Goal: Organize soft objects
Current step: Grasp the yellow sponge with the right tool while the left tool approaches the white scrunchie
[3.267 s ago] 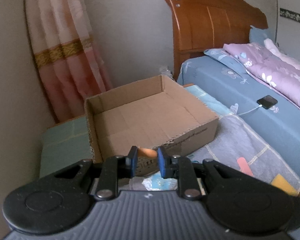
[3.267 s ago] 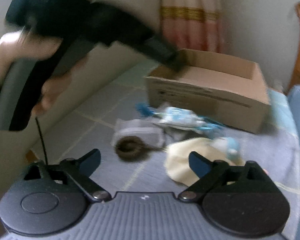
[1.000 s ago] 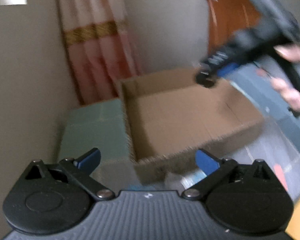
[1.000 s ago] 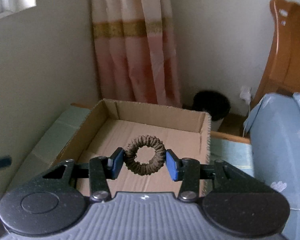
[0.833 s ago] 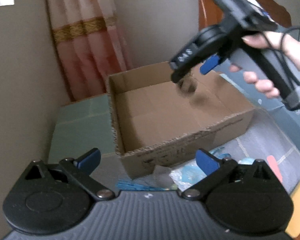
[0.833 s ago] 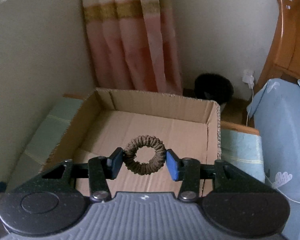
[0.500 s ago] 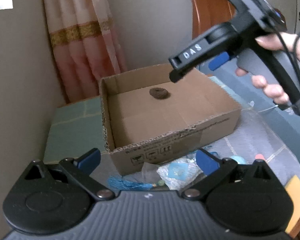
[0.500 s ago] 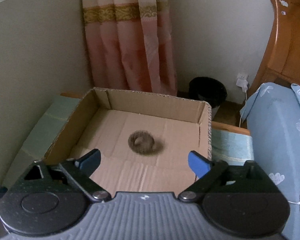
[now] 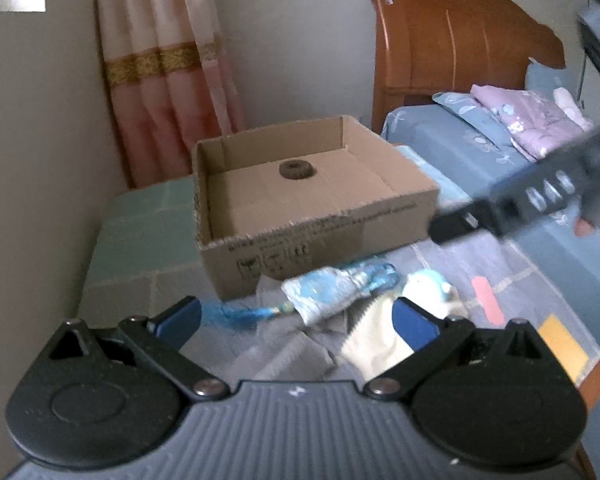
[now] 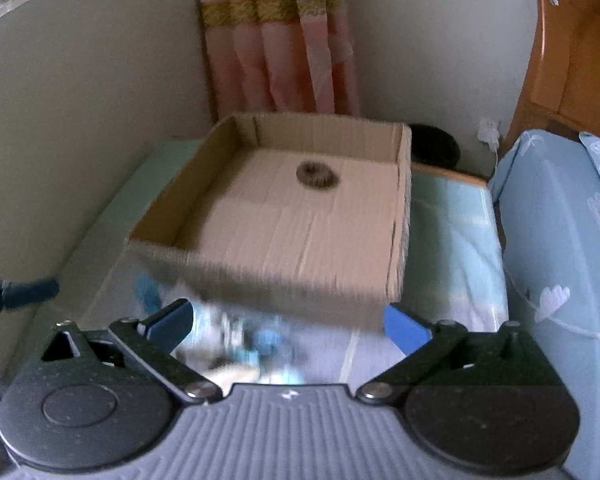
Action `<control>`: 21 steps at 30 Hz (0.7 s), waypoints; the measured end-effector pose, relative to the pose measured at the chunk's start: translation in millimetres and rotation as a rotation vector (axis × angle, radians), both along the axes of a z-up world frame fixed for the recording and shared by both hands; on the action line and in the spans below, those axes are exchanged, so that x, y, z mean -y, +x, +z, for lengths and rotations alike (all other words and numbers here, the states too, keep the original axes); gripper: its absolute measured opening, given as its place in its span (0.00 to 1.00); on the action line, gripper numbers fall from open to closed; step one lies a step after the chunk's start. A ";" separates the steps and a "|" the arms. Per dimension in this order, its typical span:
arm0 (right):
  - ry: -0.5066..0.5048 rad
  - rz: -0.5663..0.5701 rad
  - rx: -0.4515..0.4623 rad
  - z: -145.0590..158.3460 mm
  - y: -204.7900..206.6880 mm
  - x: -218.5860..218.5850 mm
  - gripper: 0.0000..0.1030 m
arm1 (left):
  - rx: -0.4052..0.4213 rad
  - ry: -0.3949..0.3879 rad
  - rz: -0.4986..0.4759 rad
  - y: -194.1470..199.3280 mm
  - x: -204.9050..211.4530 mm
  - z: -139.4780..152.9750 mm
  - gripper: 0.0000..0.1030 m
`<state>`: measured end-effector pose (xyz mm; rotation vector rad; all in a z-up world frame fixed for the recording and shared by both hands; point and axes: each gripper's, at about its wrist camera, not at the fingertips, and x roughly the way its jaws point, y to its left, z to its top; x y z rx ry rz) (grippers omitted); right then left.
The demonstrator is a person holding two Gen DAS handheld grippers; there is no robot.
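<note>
A brown ring scrunchie (image 9: 297, 170) (image 10: 317, 175) lies on the floor of the open cardboard box (image 9: 396, 208) (image 10: 400, 208), near its back wall. In front of the box lies a pile of soft things: a blue-white cloth (image 9: 328, 292), a cream cloth (image 9: 376, 344), a grey cloth (image 9: 284, 356) and a blue tassel (image 9: 236, 314). My left gripper (image 9: 296, 320) hangs open above this pile, holding nothing. My right gripper (image 10: 288, 320) is on the near side of the box, its jaws opening with nothing between them; the pile below it is blurred.
The box stands on a low surface covered in grey-blue and green cloth (image 9: 140, 232), against the wall on the left. A bed (image 9: 480, 148) with a wooden headboard (image 9: 452, 48) is on the right, and a curtain (image 9: 168, 68) and a black bin (image 10: 436, 146) are behind. A pink strip (image 9: 486, 300) and a yellow sponge (image 9: 562, 342) lie near the right edge.
My right gripper opened over the box, dropped the scrunchie into it, then drew back to the near side. My left gripper stayed open and shifted back over the pile.
</note>
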<state>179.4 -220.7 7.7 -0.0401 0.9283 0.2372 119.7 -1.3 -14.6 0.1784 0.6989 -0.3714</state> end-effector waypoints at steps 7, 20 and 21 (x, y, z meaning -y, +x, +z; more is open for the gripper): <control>0.000 -0.022 -0.015 -23.3 -72.8 18.0 1.00 | -0.015 -0.013 -0.072 -28.2 10.9 -18.9 0.98; 0.082 -0.145 -0.005 -40.0 -129.9 57.9 1.00 | -0.073 0.047 -0.353 -73.9 64.6 -75.4 0.66; 0.091 -0.155 -0.007 -40.9 -131.2 60.6 1.00 | -0.075 0.043 -0.360 -73.5 66.4 -76.3 0.66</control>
